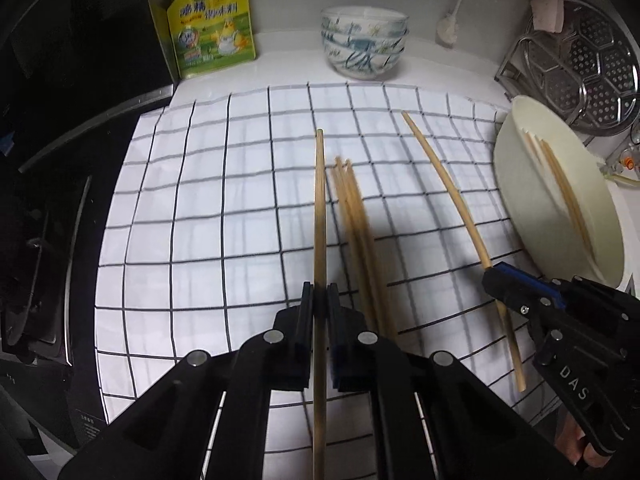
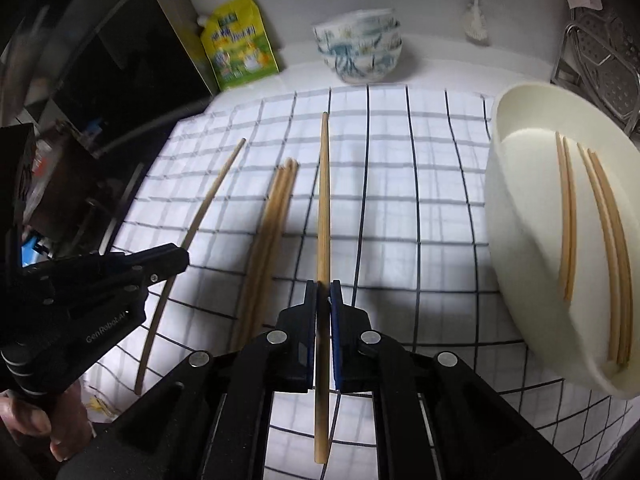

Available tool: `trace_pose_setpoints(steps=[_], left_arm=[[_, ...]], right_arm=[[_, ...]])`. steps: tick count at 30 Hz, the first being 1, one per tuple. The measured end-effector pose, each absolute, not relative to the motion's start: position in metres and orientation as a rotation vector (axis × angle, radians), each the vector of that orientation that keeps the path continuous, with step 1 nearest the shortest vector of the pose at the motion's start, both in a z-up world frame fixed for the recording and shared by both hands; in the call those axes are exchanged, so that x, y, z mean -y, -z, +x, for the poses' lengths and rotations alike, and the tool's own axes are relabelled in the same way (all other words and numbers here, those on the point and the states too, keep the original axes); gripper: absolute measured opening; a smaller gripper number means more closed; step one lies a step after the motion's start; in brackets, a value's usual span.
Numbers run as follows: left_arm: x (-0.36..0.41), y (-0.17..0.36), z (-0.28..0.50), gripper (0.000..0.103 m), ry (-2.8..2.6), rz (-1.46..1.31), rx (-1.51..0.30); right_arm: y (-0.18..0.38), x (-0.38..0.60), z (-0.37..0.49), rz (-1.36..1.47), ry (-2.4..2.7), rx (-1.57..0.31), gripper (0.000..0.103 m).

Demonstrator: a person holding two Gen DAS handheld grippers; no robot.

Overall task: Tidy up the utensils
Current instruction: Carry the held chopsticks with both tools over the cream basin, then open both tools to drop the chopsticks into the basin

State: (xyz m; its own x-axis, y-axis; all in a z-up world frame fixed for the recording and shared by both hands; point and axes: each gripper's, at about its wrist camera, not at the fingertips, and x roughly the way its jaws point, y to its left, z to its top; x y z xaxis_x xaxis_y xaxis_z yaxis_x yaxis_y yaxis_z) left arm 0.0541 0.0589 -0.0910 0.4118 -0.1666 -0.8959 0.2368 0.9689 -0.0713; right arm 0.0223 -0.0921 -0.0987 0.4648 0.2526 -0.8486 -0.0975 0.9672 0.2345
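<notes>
My left gripper (image 1: 319, 294) is shut on a bamboo chopstick (image 1: 319, 208) and holds it above the checked cloth (image 1: 200, 208). My right gripper (image 2: 323, 292) is shut on another chopstick (image 2: 324, 200). Each gripper shows in the other's view: the right one (image 1: 494, 276) with its chopstick (image 1: 448, 184), the left one (image 2: 180, 258) with its chopstick (image 2: 208, 200). A bunch of chopsticks (image 1: 354, 216) lies on the cloth between them, also in the right wrist view (image 2: 276, 208). A cream tray (image 2: 520, 216) at the right holds several chopsticks (image 2: 600, 240).
Stacked patterned bowls (image 1: 364, 44) and a yellow pouch (image 1: 212, 24) stand at the back wall. A black stove (image 1: 60, 160) borders the cloth on the left. A metal steamer rack (image 1: 580, 64) stands at the back right, behind the tray (image 1: 560, 208).
</notes>
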Motion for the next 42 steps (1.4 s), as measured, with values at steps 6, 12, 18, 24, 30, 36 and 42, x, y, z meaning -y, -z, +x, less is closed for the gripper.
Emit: trace_pose_setpoints(steps=[6, 12, 18, 24, 30, 36, 42], left_arm=[[-0.018, 0.055, 0.053, 0.007, 0.280, 0.075, -1.047], [0.050, 0.030, 0.062, 0.007, 0.364, 0.080, -0.998], [0.136, 0.019, 0.071, 0.007, 0.486, 0.102, -0.962], [0.206, 0.036, 0.085, 0.007, 0.539, 0.142, -0.983], [0.239, 0.064, 0.093, 0.007, 0.528, 0.180, -1.038], [0.247, 0.082, 0.101, 0.008, 0.506, 0.204, -1.073], [0.242, 0.080, 0.103, 0.055, 0.471, 0.193, -1.057]], right_arm=[[0.066, 0.133, 0.018, 0.195, -0.205, -1.020, 0.006], [0.046, 0.209, 0.010, 0.216, -0.103, -0.964, 0.006], [0.054, 0.289, 0.010, 0.255, 0.032, -0.978, 0.006], [0.075, 0.334, 0.019, 0.262, 0.076, -1.024, 0.006], [0.097, 0.345, 0.029, 0.281, 0.053, -1.064, 0.006], [0.111, 0.353, 0.027, 0.311, 0.053, -1.080, 0.006], [0.104, 0.355, 0.022, 0.308, 0.069, -1.052, 0.014]])
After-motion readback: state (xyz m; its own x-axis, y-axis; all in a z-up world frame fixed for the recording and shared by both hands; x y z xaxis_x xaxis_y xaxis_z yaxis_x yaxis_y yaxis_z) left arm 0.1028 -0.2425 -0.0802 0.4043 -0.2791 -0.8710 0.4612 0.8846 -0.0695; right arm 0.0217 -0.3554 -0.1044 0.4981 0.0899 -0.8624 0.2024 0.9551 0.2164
